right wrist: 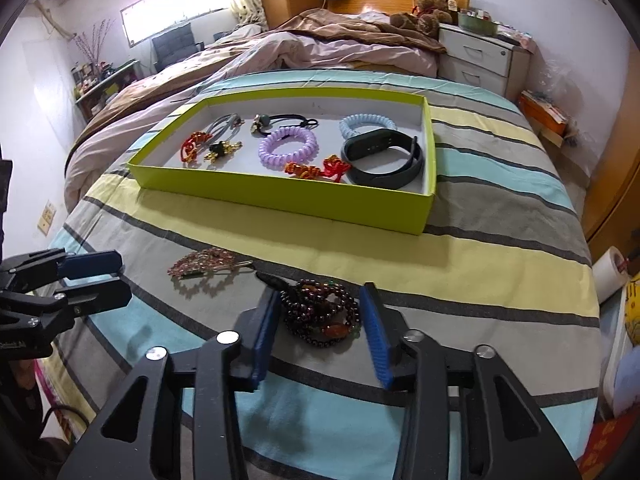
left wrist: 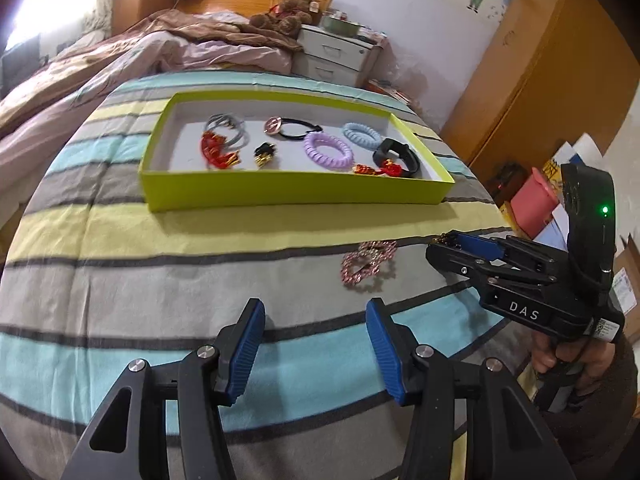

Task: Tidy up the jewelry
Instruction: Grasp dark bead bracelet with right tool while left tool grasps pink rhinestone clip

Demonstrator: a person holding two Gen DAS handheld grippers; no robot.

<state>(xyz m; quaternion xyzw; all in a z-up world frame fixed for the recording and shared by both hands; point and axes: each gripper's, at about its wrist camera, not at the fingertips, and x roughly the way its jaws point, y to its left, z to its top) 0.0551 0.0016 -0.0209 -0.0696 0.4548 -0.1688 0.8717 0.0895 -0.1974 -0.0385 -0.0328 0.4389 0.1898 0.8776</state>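
A lime-green box (left wrist: 296,194) (right wrist: 280,204) on the striped bedspread holds hair ties, a purple coil band (left wrist: 328,151) (right wrist: 289,148), a blue coil band (right wrist: 366,125), red knot charms and a black wristband (right wrist: 384,158). A pink beaded hair clip (left wrist: 368,266) (right wrist: 202,264) lies on the bedspread before the box. A dark red bead bracelet (right wrist: 322,312) lies between the open fingers of my right gripper (right wrist: 322,328), which shows from the side in the left wrist view (left wrist: 452,240). My left gripper (left wrist: 316,344) is open and empty, just short of the hair clip.
The bedspread (left wrist: 120,280) drops off at its right edge, with boxes (left wrist: 532,200) on the floor beyond. A white nightstand (right wrist: 480,60) and an unmade bed stand behind. A paper roll (right wrist: 610,270) lies at the right.
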